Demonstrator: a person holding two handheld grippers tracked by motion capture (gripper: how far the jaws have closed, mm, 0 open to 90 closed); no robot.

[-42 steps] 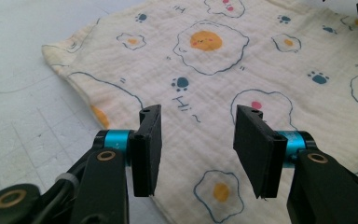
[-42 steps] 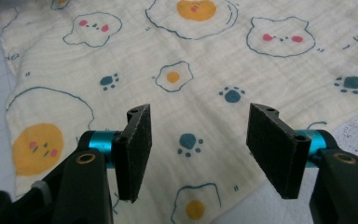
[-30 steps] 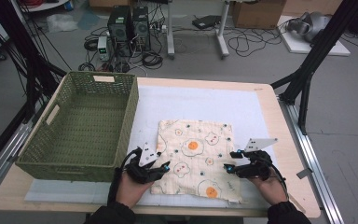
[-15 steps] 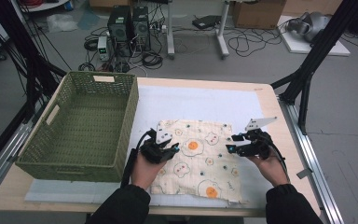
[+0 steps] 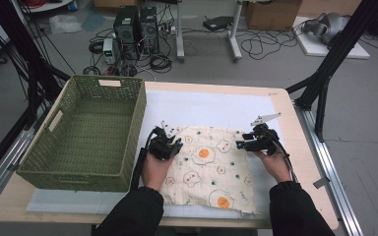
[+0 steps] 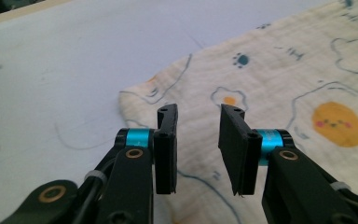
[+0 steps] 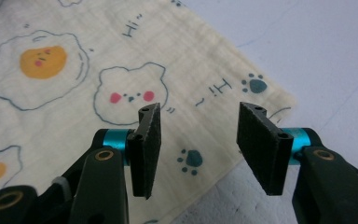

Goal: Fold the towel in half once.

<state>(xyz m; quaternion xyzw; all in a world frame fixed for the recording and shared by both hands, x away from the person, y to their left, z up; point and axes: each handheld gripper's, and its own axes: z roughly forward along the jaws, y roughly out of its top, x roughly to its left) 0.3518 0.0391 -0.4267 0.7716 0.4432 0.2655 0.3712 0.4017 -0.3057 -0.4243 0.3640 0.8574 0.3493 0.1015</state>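
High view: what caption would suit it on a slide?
Two hand-held grippers poised at a printed cloth's far corners, beside a basket.

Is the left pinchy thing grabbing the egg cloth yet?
Apart. In the left gripper view the left gripper has its jaws spread, just closing, above the cloth corner, with open space between them and nothing pinched.

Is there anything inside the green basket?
No, the high view shows the green basket with a bare woven bottom; the cloth lies beside it on the table.
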